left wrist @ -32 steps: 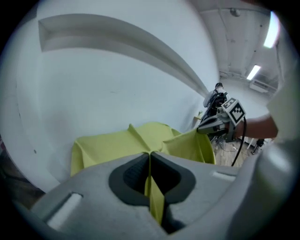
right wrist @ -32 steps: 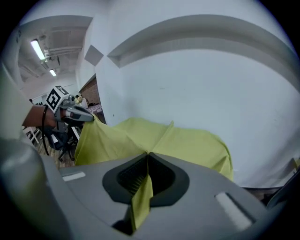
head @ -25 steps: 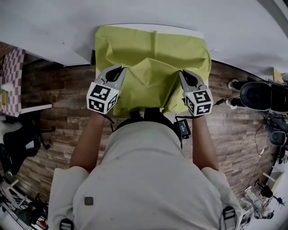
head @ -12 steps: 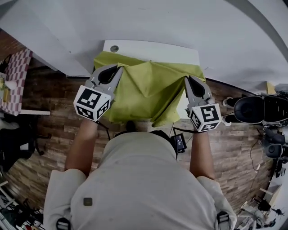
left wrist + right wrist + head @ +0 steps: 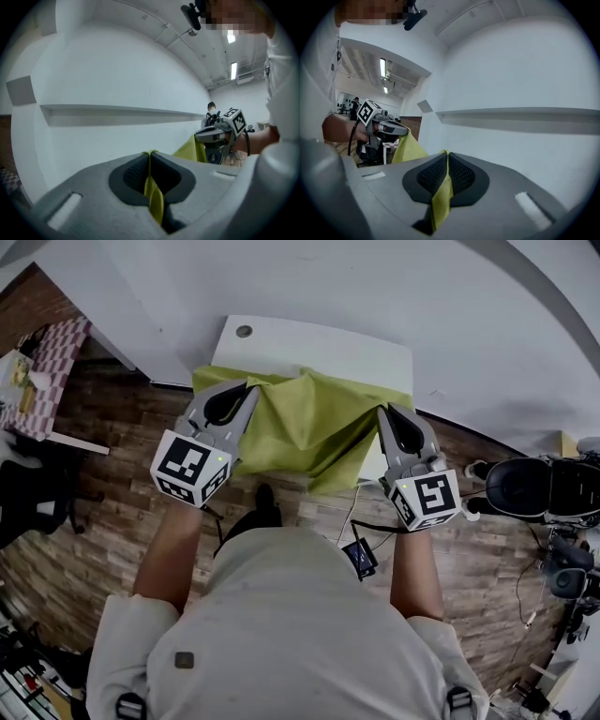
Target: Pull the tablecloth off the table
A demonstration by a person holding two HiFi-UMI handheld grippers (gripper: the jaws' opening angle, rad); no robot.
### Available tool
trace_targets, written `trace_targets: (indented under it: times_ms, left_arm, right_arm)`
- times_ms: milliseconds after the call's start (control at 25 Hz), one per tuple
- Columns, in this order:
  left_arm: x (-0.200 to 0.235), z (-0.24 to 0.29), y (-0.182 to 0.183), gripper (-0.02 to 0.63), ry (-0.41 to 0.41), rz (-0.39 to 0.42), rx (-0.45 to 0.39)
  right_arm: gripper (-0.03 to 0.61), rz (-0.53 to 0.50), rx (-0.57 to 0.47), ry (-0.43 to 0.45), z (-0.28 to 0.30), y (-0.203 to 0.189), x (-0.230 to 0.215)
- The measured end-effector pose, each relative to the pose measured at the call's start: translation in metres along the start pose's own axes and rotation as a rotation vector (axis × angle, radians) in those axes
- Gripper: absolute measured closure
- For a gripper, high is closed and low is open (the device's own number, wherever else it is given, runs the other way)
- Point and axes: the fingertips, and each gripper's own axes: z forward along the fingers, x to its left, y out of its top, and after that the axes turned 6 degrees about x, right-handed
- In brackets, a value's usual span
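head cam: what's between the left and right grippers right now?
The green tablecloth spans the gap, sagging in folds, partly off the white table. The left gripper and right gripper are each shut on it. The head view shows this.

Cloth (image 5: pixel 305 427) dragged nearer: far half of table (image 5: pixel 319 345) now bare, with grommet hole (image 5: pixel 244 331) uncovered. Left gripper (image 5: pixel 249 388) and right gripper (image 5: pixel 382 412) drawn back toward the person.

Tablecloth (image 5: pixel 309 432) overhangs table (image 5: pixel 323 343) between left tool (image 5: pixel 247 389), right tool (image 5: pixel 385 412)
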Motion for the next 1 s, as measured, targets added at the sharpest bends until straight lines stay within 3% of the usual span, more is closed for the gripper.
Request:
trace_targets:
  times_ms: [240,440,1000]
  left_arm:
    - [-0.078,-0.029,0.004,0.611,0.013,0.011,0.006]
    - [-0.113,-0.055,0.014,0.611,0.025,0.025,-0.002]
    - [-0.118,-0.134,0.022,0.611,0.001,0.051,-0.075]
  right_arm:
    - [0.561,0.02,-0.011,0.036,-0.075,-0.013,0.017]
    - [0.561,0.029,-0.046,0.041,-0.118,-0.007,0.026]
    - [0.561,0.01,-0.081,-0.013,-0.165,0.024,0.092]
